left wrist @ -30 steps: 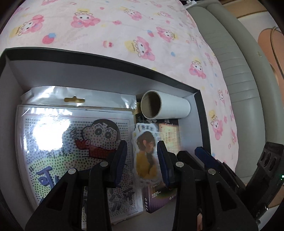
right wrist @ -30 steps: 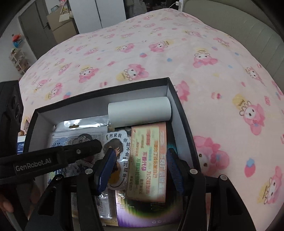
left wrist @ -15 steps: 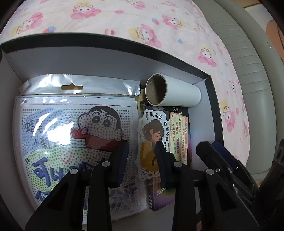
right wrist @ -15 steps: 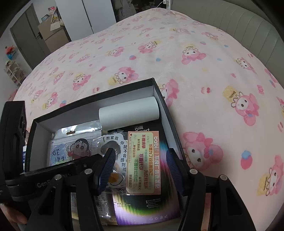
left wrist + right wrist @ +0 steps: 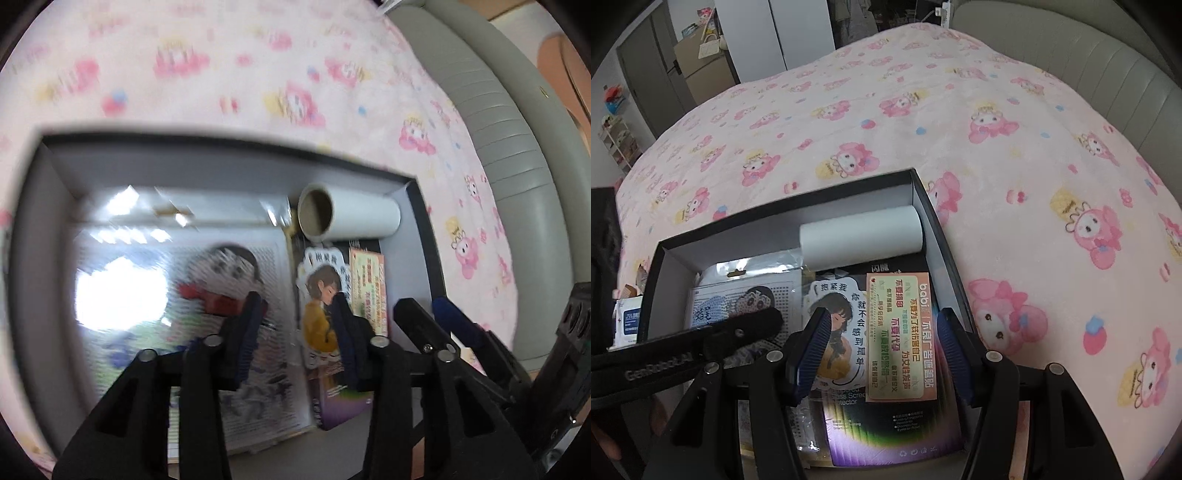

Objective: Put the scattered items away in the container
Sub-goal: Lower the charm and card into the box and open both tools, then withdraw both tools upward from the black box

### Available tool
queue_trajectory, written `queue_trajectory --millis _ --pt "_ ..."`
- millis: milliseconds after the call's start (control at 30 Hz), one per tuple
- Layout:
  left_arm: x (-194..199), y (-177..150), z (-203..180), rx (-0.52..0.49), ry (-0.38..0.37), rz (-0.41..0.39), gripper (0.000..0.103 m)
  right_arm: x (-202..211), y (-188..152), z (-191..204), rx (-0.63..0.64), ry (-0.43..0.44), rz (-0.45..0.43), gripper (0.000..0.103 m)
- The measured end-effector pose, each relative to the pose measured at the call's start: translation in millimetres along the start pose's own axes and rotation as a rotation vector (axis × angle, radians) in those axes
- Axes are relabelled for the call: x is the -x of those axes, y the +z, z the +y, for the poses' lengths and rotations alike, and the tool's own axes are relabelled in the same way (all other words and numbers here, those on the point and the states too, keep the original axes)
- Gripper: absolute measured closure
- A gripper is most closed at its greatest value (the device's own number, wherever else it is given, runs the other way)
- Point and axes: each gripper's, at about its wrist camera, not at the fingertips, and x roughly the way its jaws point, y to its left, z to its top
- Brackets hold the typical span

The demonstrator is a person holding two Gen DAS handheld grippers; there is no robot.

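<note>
Both claws hang over the box: the left gripper (image 5: pixel 295 317) has its jaws opening with nothing pinched between them, and the right gripper (image 5: pixel 881 350) stands parted and empty at the lower middle of its frame. Around them spreads the pink cartoon blanket (image 5: pixel 997 147). On it sits the black box (image 5: pixel 923 192), lower left in the right view. Inside lie a bagged bead-art sheet (image 5: pixel 155 295), a glass screen protector pack (image 5: pixel 901 369), a white paper roll (image 5: pixel 864 236) against the far wall, and a girl sticker (image 5: pixel 321 306). My worry: the sticker lies loose on top, so a rising fingertip could catch and flick it out.
</note>
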Motion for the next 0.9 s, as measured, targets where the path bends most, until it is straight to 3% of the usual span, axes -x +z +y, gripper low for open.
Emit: queue_trajectory --millis 100,267,333,367,500,767,900 --pt "31.7 0.8 -1.2 -0.030 0.061 -0.120 0.021 15.4 0.0 6.8 0.012 -0.004 -0.053 0.037" --pt "72.8 11.3 5.1 -0.078 0.140 -0.227 0.017 28.3 3.9 19.1 -0.025 0.022 -0.046 0.037" --pt "88.3 16.8 11.6 -0.099 0.186 -0.261 0.010 37.2 5.5 28.7 -0.005 0.012 -0.065 0.036" --pt "92.9 18.8 12.0 -0.105 0.215 -0.277 0.001 43.1 6.4 33.5 -0.001 0.010 -0.078 0.032" --pt "125.3 15.2 23.1 -0.117 0.312 -0.344 0.001 65.4 9.4 52.5 -0.010 0.034 -0.120 0.030" --pt "197.4 -8.8 43.8 -0.128 0.362 -0.456 0.001 108.1 5.3 106.5 0.050 0.036 -0.192 0.029" --pt "230.6 -34.1 43.2 -0.155 0.384 -0.502 0.001 140.1 -5.7 122.9 0.068 0.037 -0.253 0.020"
